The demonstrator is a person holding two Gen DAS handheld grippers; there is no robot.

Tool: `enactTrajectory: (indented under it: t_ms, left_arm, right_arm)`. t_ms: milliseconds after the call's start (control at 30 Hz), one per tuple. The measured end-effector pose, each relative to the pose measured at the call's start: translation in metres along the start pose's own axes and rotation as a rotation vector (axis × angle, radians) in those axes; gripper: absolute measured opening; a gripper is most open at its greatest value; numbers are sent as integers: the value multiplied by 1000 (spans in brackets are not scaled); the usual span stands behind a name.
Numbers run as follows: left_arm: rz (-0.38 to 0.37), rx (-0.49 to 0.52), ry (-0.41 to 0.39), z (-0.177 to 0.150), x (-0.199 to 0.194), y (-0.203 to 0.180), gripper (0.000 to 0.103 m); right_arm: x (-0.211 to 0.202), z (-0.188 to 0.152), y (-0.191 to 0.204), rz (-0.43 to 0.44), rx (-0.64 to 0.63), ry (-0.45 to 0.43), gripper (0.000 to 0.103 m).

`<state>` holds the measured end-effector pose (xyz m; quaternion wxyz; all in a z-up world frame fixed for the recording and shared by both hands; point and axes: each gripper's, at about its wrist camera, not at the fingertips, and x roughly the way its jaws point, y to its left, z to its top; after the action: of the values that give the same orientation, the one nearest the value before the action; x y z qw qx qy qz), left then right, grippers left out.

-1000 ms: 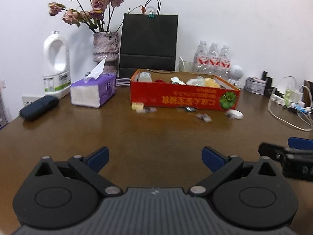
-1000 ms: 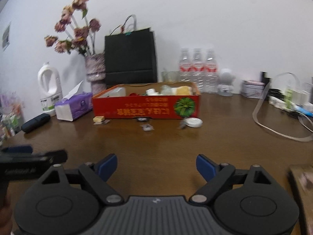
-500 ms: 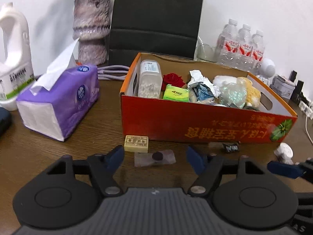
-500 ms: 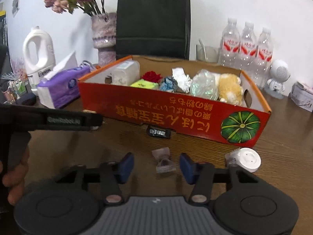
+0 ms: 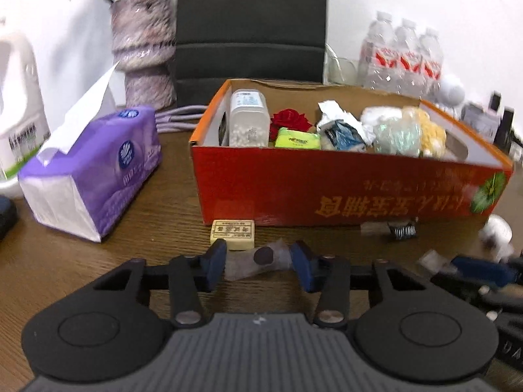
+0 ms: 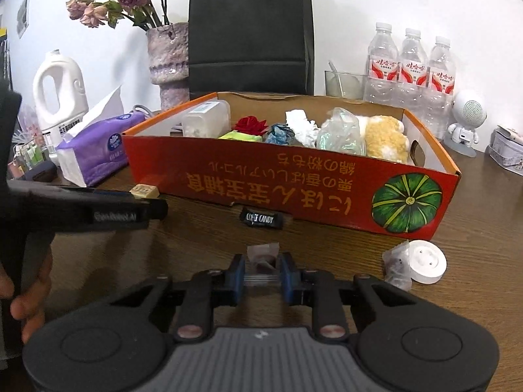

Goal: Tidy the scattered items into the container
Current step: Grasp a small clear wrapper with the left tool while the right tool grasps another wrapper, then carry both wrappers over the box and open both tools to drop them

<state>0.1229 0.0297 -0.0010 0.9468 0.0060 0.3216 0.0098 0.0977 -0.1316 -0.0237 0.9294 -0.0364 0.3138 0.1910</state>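
Both claws are working low over the counter, in front of the red box that serves as the container.

Left claw: jaws are closing around a clear wrapped candy with a dark centre. The wrapper ends are touching or nearly touching the blue pads; I cannot tell whether the pads are pressing yet.

Right claw: jaws are closing on a second clear wrapped candy, with the pads drawn in against the wrapper's near end.

Risks, as judged from here:
- Both grips are catching thin, crinkly film rather than the solid sweet. The wrapper could be slipping out on the lift, or tearing.
- The left candy is lying just beside the small yellow block; a skewed close could be nudging that block away.
- The two claws are sitting close together, the left one showing at the edge of the right view. Lifting both toward the box at once risks a clash.
- The box is already crowded, so a drop near the front wall could be bouncing back out.

Other strays waiting: black candy packet, white disc.
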Motion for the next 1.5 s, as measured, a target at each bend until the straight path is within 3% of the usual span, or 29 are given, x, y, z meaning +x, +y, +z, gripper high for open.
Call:
enactTrajectory:
  t_ms: [133, 300, 367, 567, 667, 800, 1033, 1233, 1500]
  left_arm:
    - [-13, 14, -4, -3, -5, -3, 29]
    - [-26, 17, -7, -6, -8, -4, 26]
    - [-31, 18, -19, -9, -14, -5, 18]
    - [-22, -10, -51, -36, -56, -19, 13]
    - [-25, -44, -77, -52, -89, -24, 8]
    - [-30, -98, -118, -76, -137, -30, 8]
    - [17, 52, -246, -116, -199, -66, 8]
    - [20, 48, -332, -116, -227, -67, 8]
    - [15, 49, -375, -118, -238, -65, 8]
  right_arm:
    - [-1, -1, 3, -3, -12, 1, 22]
    - [-3, -3, 8, -4, -26, 1, 22]
    - [-5, -4, 9, 8, -27, 0, 22]
    - [-41, -19, 24, 34, -10, -42, 21]
    - [-70, -38, 27, 60, 56, -55, 21]
    - [-111, -59, 31, 48, 52, -114, 22]
    - [-165, -76, 27, 26, 86, -225, 22]
    - [-192, -88, 27, 18, 88, -252, 22]
    - [-206, -89, 31, 17, 85, -291, 22]
